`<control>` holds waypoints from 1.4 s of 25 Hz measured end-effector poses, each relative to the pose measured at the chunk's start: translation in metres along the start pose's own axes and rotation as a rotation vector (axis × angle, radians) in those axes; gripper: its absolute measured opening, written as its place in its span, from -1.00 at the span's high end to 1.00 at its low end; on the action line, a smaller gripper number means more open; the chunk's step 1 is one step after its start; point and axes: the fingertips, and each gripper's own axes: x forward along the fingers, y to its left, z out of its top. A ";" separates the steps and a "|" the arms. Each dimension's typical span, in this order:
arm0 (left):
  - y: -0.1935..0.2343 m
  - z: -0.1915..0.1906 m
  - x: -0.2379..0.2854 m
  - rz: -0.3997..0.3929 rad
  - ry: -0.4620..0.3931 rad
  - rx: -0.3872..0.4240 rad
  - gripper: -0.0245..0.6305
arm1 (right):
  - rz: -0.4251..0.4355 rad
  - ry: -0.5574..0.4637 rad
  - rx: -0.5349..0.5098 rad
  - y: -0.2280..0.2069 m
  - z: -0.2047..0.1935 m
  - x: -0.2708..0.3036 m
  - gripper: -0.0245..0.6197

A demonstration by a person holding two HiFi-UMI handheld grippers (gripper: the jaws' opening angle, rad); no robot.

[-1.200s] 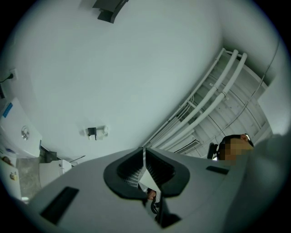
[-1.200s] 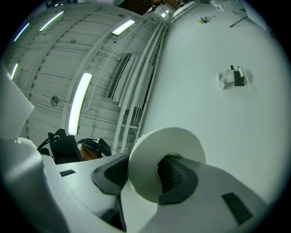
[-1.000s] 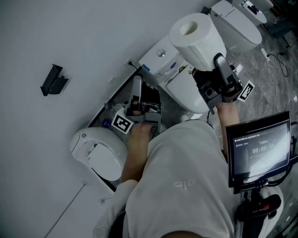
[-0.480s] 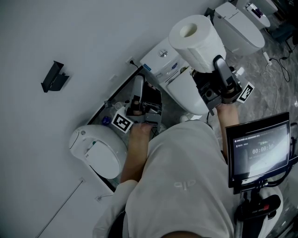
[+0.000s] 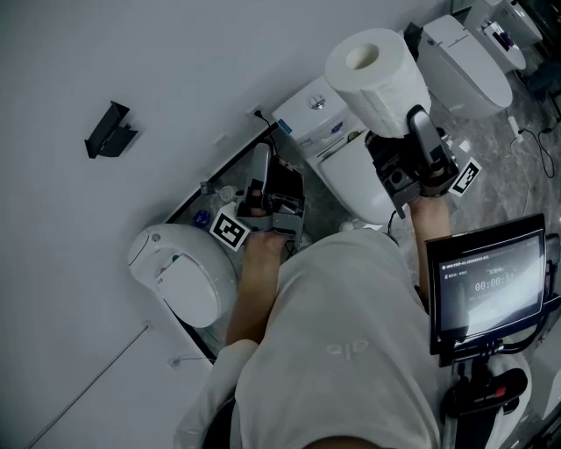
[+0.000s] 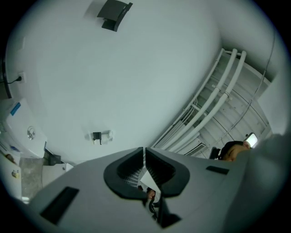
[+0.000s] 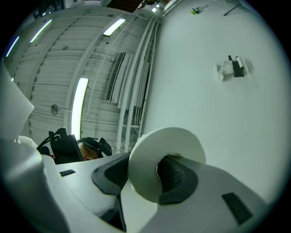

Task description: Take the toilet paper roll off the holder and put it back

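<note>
In the head view, the toilet paper roll (image 5: 379, 66) is white, thick and full, and its open core faces up. The right gripper (image 5: 405, 130) holds it up by its lower part, over the middle toilet (image 5: 351, 171) and off the holder (image 5: 110, 130). This holder is a small black bracket on the wall, far to the left and well apart from the roll. The left gripper (image 5: 260, 158) stands lower, between the left toilet (image 5: 180, 281) and the middle one. A screen (image 5: 491, 285) at the near right shows digits that begin with "00:00"; the other print is too small to read. Each gripper carries a black and white square marker.

In the left gripper view, the jaws of the left gripper (image 6: 144, 157) are together and hold nothing. The holder (image 6: 113, 10) shows at the top, on the wall.

In the right gripper view, the right gripper (image 7: 146, 178) is clamped on the roll (image 7: 145, 154): one jaw presses the outside, the other sits in the core.
</note>
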 end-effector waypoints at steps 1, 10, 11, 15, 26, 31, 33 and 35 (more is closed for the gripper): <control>-0.002 0.001 -0.003 0.001 -0.005 0.007 0.91 | 0.004 0.004 0.003 0.000 -0.001 0.001 0.36; -0.005 0.001 -0.001 -0.013 0.003 -0.004 0.91 | 0.002 0.004 -0.048 0.006 0.005 0.004 0.36; -0.005 0.000 0.000 -0.012 0.012 -0.006 0.91 | 0.002 0.006 -0.059 0.007 0.005 0.004 0.36; -0.006 0.001 -0.002 0.007 0.023 -0.004 0.91 | -0.005 -0.007 -0.063 0.006 0.006 0.003 0.36; 0.000 0.002 -0.002 0.000 -0.006 -0.018 0.91 | 0.006 -0.009 -0.089 0.010 0.015 0.003 0.36; 0.002 0.000 0.004 -0.012 -0.003 -0.021 0.91 | 0.002 -0.010 -0.126 0.013 0.027 -0.001 0.36; 0.003 0.000 0.003 -0.005 -0.003 -0.021 0.91 | -0.009 -0.016 -0.140 0.014 0.031 -0.003 0.36; 0.005 0.001 0.002 -0.008 -0.012 -0.021 0.91 | -0.017 -0.004 -0.161 0.014 0.034 -0.003 0.36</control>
